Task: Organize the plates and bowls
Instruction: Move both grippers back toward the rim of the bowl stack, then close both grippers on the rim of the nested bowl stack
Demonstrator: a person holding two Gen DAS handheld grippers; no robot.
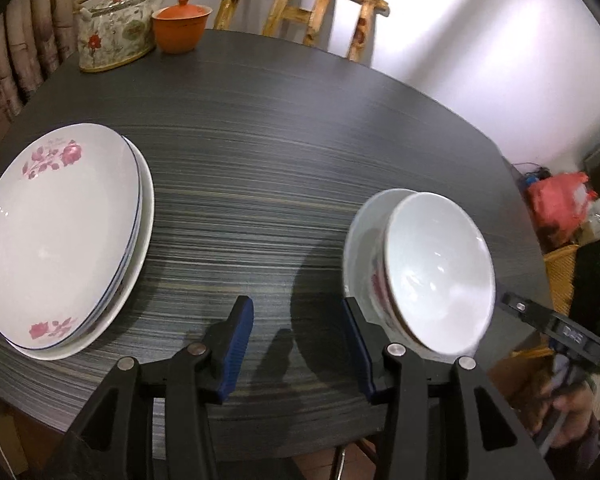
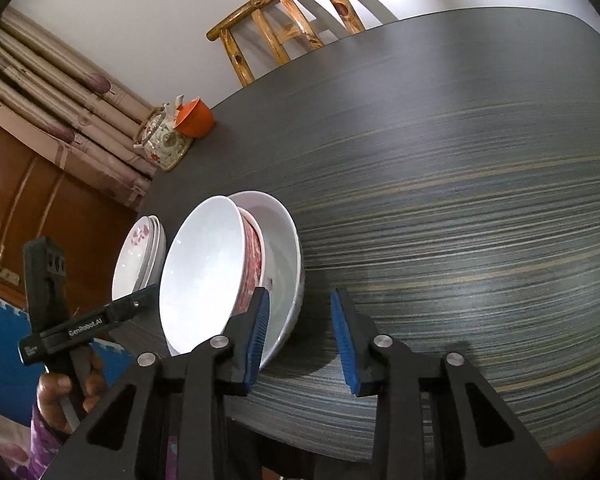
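Blue-padded fingers (image 1: 240,344) of the left gripper (image 1: 299,348) stand spread over bare tabletop (image 1: 280,168), nothing between them; a stack of rose-printed plates (image 1: 60,236) lies to its left, and a white bowl (image 1: 436,272) nested in a wider bowl (image 1: 360,232) sits just right of its right finger. From the right wrist, the right gripper (image 2: 300,340) is partly apart and pinches nothing, its left finger beside the wider bowl's (image 2: 288,248) rim, with the inner bowl (image 2: 204,272) and the plates (image 2: 138,256) further left.

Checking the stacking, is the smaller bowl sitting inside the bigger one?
Yes: the smaller bowl sits nested in the bigger bowl, tilted to one side.
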